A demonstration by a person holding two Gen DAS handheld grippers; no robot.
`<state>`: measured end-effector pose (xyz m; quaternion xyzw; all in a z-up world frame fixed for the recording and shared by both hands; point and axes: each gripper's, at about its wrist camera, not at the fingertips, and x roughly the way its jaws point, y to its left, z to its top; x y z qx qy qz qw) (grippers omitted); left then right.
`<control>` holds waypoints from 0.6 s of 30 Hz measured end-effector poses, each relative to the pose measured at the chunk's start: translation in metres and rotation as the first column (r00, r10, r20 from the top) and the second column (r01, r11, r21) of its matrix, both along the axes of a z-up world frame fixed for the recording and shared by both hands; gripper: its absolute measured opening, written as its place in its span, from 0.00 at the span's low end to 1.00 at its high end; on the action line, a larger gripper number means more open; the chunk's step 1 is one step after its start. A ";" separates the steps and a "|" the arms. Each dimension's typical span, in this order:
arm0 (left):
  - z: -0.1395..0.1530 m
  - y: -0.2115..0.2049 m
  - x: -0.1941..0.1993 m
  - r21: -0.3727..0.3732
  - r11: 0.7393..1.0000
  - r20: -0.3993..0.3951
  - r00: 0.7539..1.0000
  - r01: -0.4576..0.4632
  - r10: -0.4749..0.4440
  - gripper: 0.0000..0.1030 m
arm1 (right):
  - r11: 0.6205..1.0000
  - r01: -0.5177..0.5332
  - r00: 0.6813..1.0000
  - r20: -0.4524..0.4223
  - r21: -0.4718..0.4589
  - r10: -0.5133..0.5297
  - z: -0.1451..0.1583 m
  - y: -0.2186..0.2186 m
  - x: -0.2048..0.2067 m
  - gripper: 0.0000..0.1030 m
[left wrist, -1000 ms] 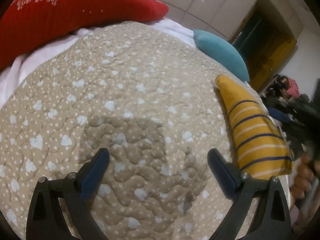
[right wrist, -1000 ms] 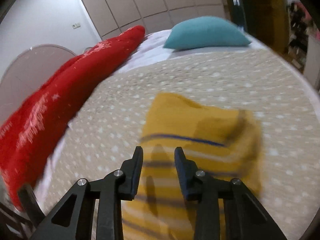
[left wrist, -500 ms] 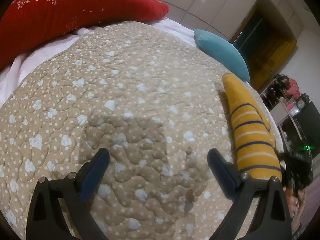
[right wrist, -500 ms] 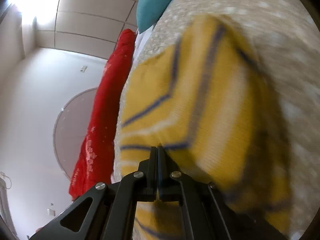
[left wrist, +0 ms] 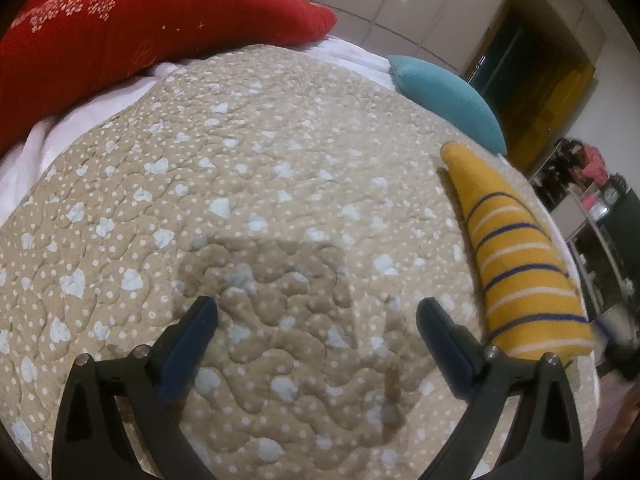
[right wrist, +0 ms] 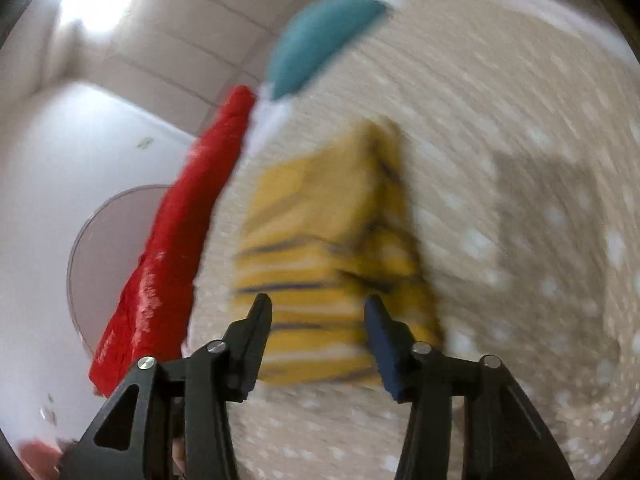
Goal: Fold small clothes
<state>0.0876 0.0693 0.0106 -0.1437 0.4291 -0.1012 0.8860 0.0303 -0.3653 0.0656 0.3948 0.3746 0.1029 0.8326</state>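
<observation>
The folded mustard-yellow knit garment with navy and white stripes (right wrist: pixel 328 256) lies flat on the beige quilted bedspread dotted with pale hearts and spots (left wrist: pixel 248 184), straight ahead of the right gripper (right wrist: pixel 318 320) and just beyond its fingertips. That gripper's jaws have just been opening and now stand apart with nothing between them; the pads press on no cloth, though the view from this side is smeared by motion blur. From the left gripper (left wrist: pixel 316 320) the same garment sits off to the right, past its right finger and near the bed's right edge, its narrow end pointing away. The left gripper's jaws are spread wide and empty, poised above bare quilt, with a shadow on the fabric between and ahead of them. Far ahead and to the left of the left gripper lies a long red cushion with a white snowflake print (left wrist: pixel 132 36), on a white sheet (left wrist: pixel 80 120). Ahead and to the right, beyond the garment's tip, rests a teal pillow (left wrist: pixel 448 100).
</observation>
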 end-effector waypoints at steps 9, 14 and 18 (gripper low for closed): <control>-0.001 0.000 0.000 -0.015 1.000 0.001 1.000 0.001 -0.001 0.97 | 0.929 -0.304 0.949 -0.013 0.209 0.314 -0.027 0.105 0.110 0.46; -0.001 0.002 0.000 -0.023 1.000 -0.001 1.000 0.002 -0.002 0.98 | 0.902 -0.260 0.945 -0.101 0.346 0.311 -0.098 0.089 0.093 0.00; -0.001 0.000 0.001 -0.002 1.000 -0.005 1.000 0.001 -0.001 0.98 | 0.937 -0.243 0.948 -0.145 0.250 0.284 -0.090 0.068 0.055 0.00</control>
